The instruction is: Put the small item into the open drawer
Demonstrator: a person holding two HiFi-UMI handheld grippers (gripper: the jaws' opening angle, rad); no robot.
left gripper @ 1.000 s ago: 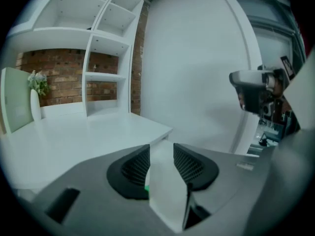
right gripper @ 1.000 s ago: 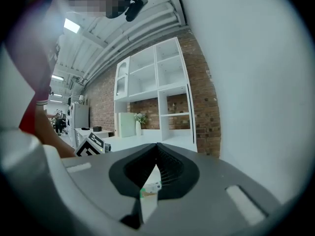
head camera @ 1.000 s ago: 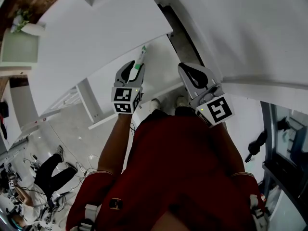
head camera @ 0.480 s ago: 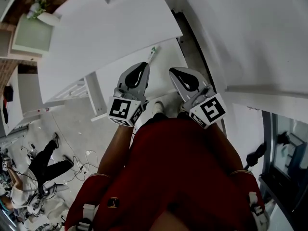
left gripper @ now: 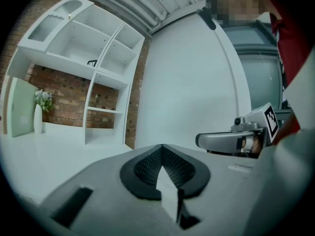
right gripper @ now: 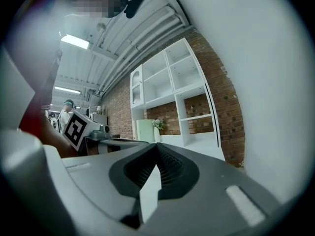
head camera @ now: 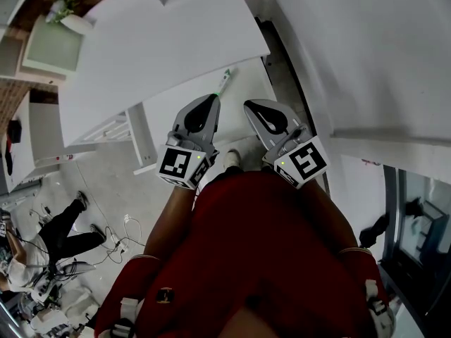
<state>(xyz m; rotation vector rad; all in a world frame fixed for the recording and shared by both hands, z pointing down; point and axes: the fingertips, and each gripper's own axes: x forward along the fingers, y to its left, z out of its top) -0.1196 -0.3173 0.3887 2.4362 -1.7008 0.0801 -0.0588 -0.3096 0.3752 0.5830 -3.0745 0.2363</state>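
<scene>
A test lab dressed as a home: white shelves (right gripper: 170, 82) and a vase of flowers (left gripper: 38, 119) against a brick wall (right gripper: 224, 107), strip lights (right gripper: 75, 41) overhead, cables (head camera: 130, 227) strewn across the floor (head camera: 106, 189).

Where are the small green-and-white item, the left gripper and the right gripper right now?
small green-and-white item (head camera: 223, 82), head view, middle of its length, on the white surface.
left gripper (head camera: 210, 101), head view, tip of its closed jaws.
right gripper (head camera: 251, 106), head view, tip of its closed jaws.
</scene>
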